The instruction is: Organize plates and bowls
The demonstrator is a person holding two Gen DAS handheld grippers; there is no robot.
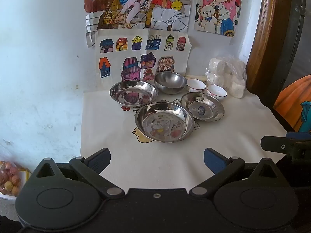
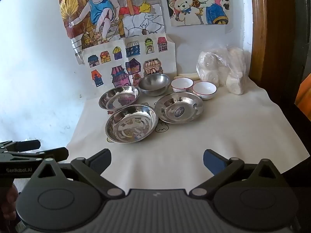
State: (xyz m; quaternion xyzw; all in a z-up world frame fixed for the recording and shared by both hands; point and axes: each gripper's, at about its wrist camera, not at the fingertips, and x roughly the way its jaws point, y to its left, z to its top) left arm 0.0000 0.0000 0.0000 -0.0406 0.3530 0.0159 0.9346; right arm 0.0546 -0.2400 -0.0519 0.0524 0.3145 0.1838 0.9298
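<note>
Three steel plates sit on a white cloth: a near plate (image 1: 164,122) (image 2: 131,123), a left plate (image 1: 133,92) (image 2: 119,97) and a right plate (image 1: 202,106) (image 2: 179,107). Behind them stand a steel bowl (image 1: 170,82) (image 2: 154,84) and two white ceramic bowls (image 1: 196,85) (image 1: 216,92) (image 2: 182,84) (image 2: 204,90). My left gripper (image 1: 157,161) is open and empty, well short of the near plate. My right gripper (image 2: 157,161) is open and empty, also short of the plates. The left gripper also shows at the left edge of the right wrist view (image 2: 38,151).
A plastic bag of white lumps (image 1: 226,75) (image 2: 223,69) stands at the back right by a wooden frame (image 1: 260,38). Children's drawings (image 1: 143,58) hang on the wall behind. A bag of small fruit (image 1: 9,180) lies low left. The cloth's front edge (image 2: 252,174) drops off.
</note>
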